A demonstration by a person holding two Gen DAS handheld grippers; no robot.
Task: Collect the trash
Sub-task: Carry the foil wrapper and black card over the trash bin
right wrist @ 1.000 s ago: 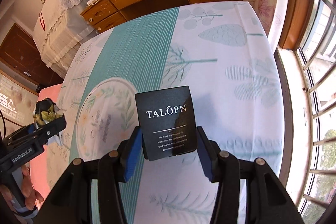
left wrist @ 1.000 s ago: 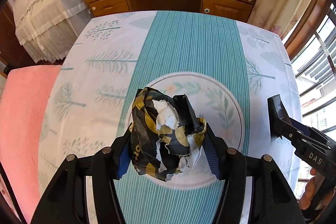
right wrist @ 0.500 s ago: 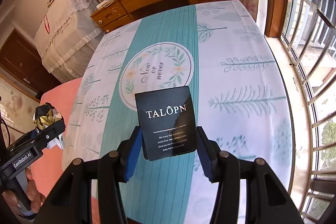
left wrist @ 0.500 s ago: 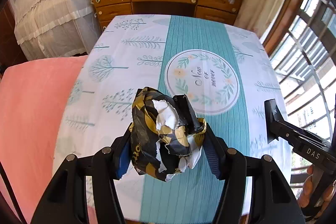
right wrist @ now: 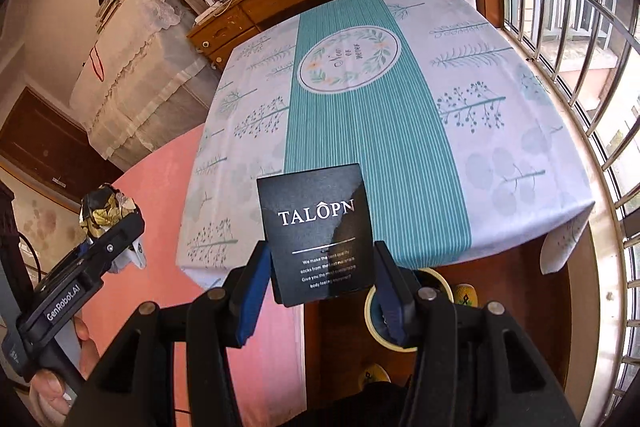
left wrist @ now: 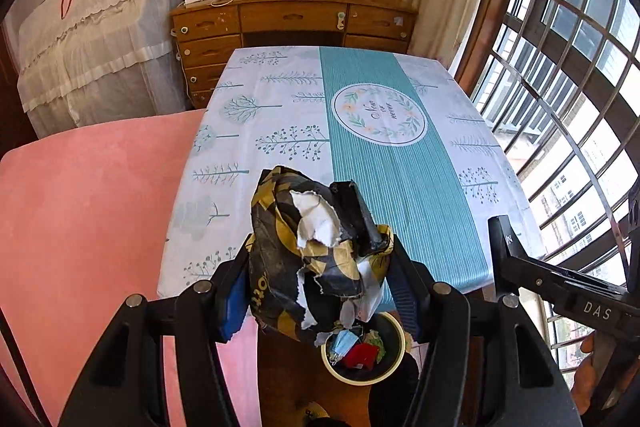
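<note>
My left gripper is shut on a crumpled black, gold and white wrapper, held in the air above a small round trash bin on the floor. The bin holds a face mask and red and green scraps. My right gripper is shut on a black card printed "TALOPN", also held off the table; the bin's rim shows just behind its right finger. The left gripper with the wrapper shows at the left of the right wrist view. The right gripper shows at the right of the left wrist view.
The table with a white and teal tablecloth lies ahead, its near edge just beyond the grippers. A pink bed is to the left, a wooden dresser behind the table, barred windows on the right. Slippers lie on the floor.
Both grippers have pulled back and up from over the table to beyond its near edge. The floor bin has come into view below them. Both still hold their items.
</note>
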